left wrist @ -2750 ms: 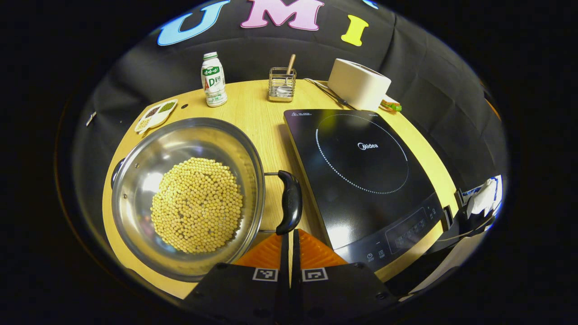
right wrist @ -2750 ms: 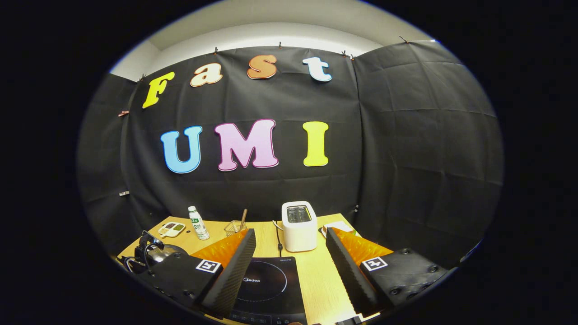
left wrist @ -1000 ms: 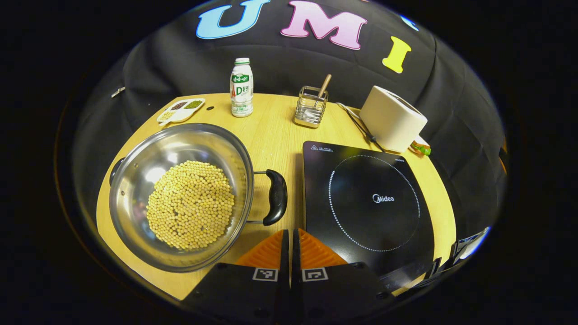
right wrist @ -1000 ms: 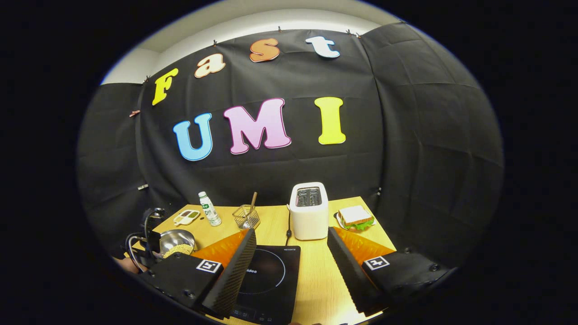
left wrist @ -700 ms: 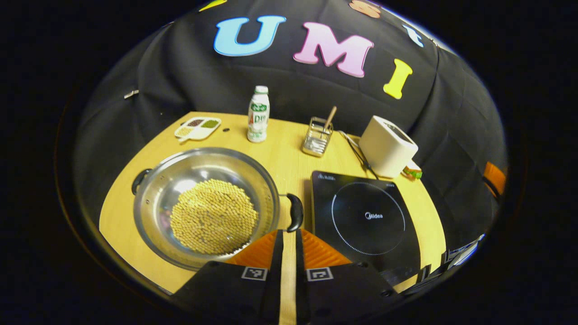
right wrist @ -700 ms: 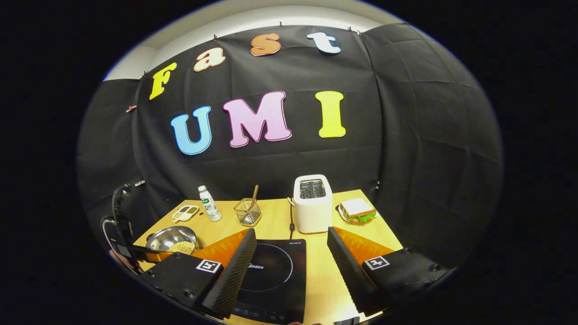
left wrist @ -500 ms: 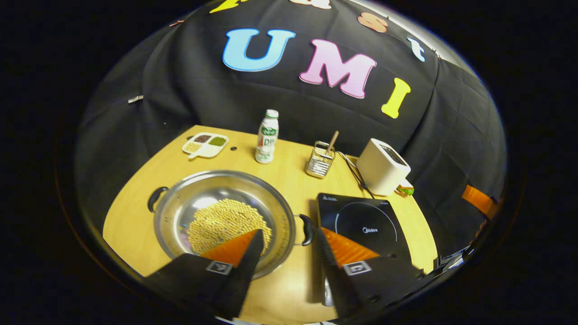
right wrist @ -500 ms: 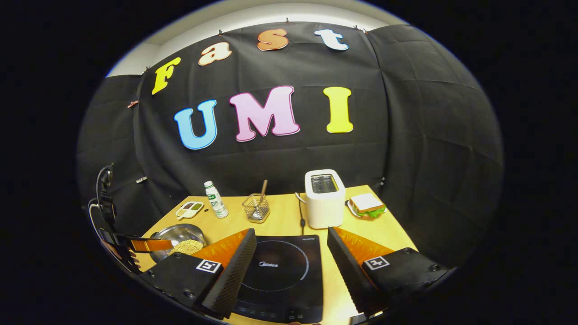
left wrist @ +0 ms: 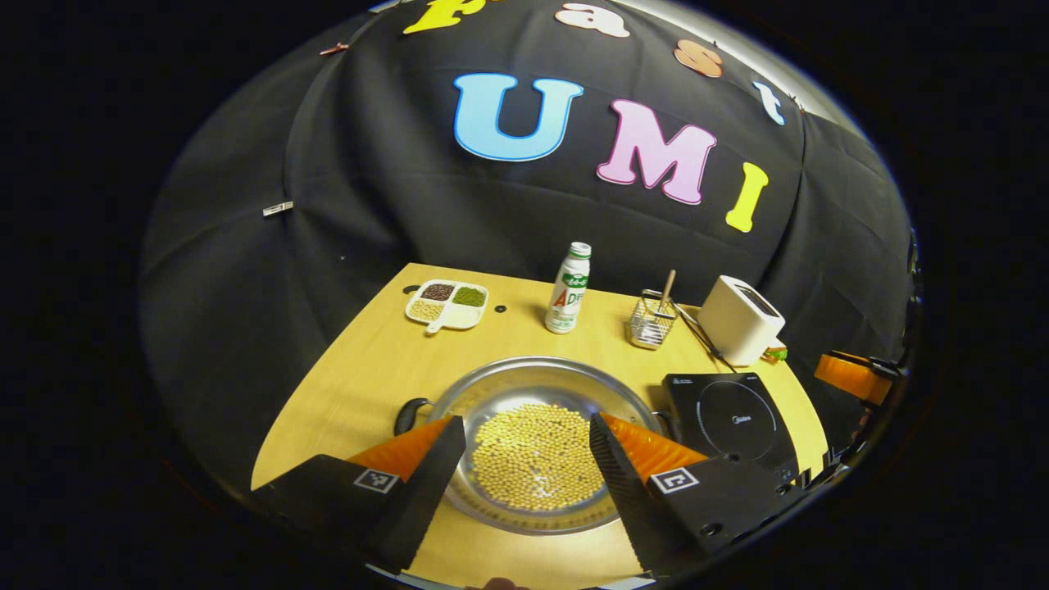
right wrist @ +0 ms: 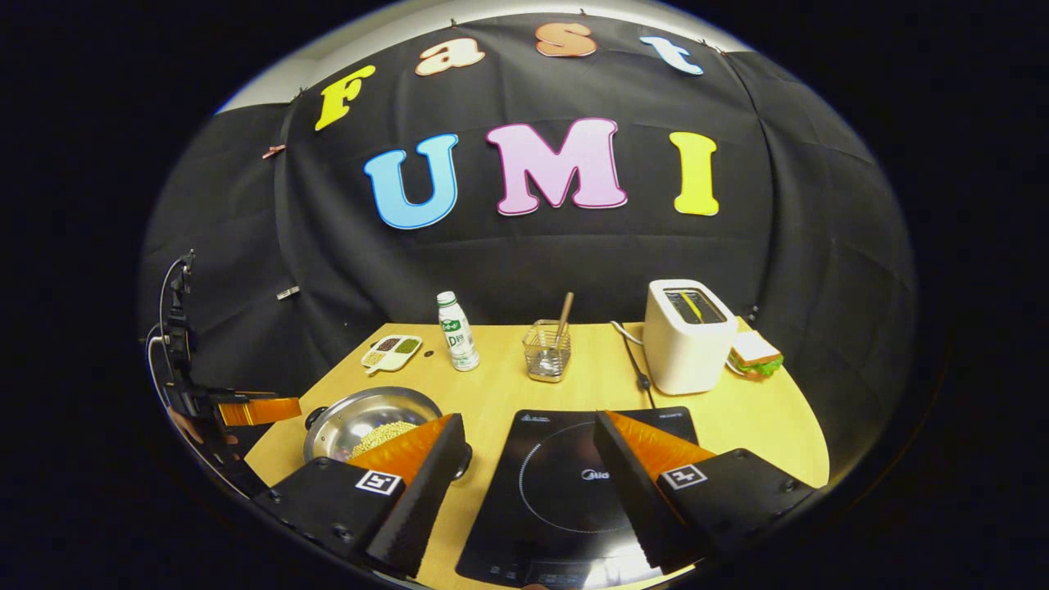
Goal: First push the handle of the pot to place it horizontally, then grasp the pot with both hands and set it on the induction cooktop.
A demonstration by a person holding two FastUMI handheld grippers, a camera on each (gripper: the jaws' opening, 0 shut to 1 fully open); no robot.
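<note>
Left gripper (left wrist: 524,434) open, jaws spread, framing the pot (left wrist: 537,397) at bottom centre of left gripper view. Pot on table (left wrist: 369,369), beans inside, just left of induction cooktop (left wrist: 733,422). Right gripper (right wrist: 529,430) open, over cooktop, bottom centre.

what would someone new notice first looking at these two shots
Most striking is the steel pot heaped with pale yellow beans, sitting on the wooden table between the open fingers of the left gripper. Beside it lies the black induction cooktop, framed by the open right gripper. At the back stand a white toaster and a sandwich.
</note>
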